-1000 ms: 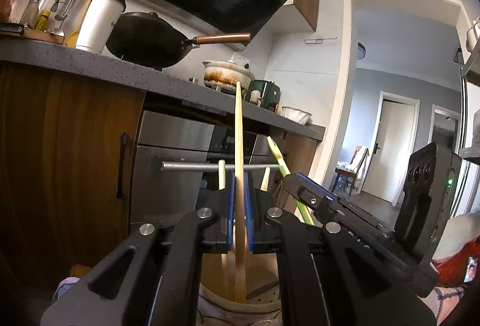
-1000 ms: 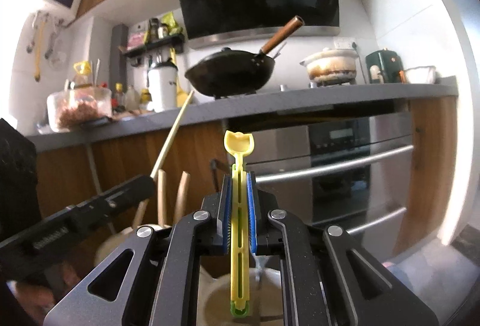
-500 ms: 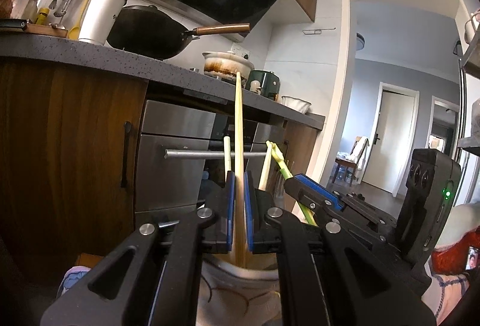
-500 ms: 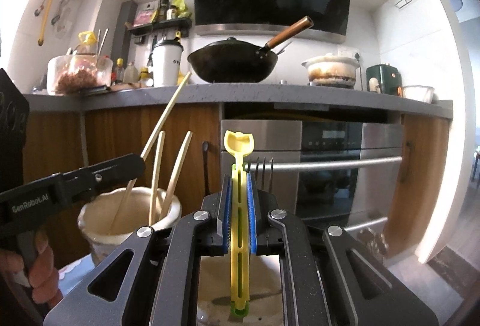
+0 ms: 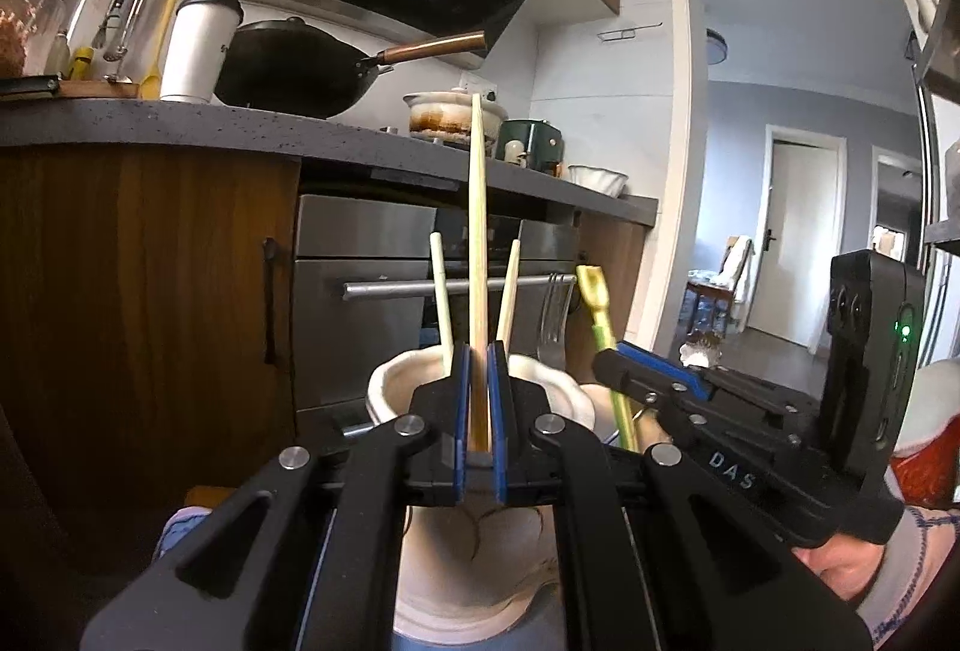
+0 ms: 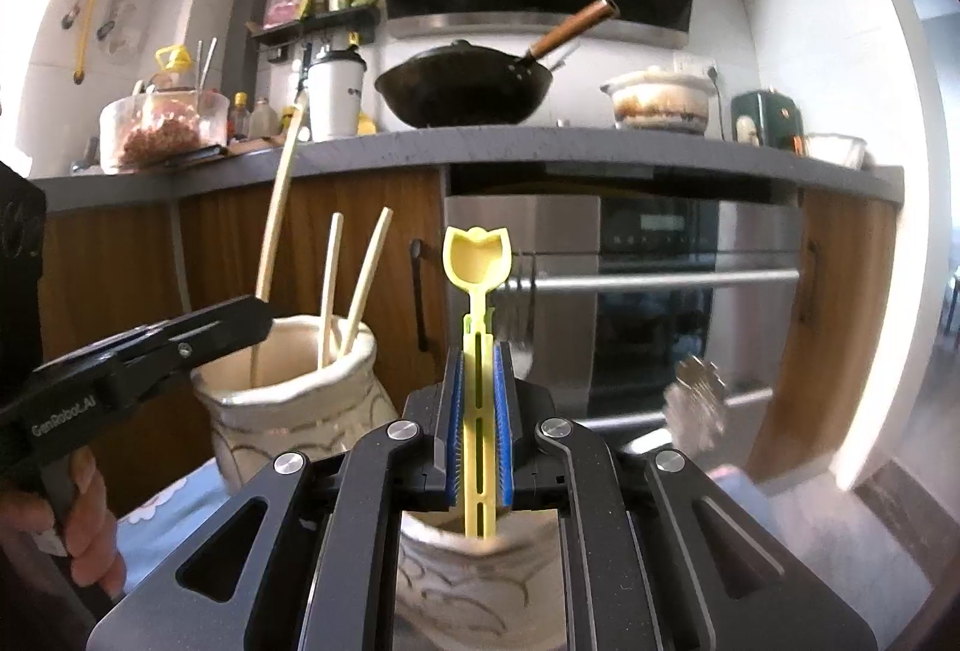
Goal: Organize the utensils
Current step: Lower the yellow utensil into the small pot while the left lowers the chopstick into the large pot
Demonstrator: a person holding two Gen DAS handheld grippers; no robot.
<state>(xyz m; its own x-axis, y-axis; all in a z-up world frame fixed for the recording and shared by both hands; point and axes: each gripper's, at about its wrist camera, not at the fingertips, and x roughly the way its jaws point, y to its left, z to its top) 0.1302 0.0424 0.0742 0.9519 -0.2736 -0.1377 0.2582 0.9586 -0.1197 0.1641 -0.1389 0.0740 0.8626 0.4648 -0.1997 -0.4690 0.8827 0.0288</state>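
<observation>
Both hands dropped lower; left gripper clamped on upright chopstick over left jar, right gripper pinching yellow spoon straight above right jar.

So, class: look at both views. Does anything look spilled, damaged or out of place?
Nothing stands out. The left tongs hold a long chopstick over one pale jar; the right tongs hold a yellow utensil over another.

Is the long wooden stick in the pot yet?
Partly in. The long chopstick dips past the rim of the cream pot, while the left hand-held gripper is shut on it.
</observation>
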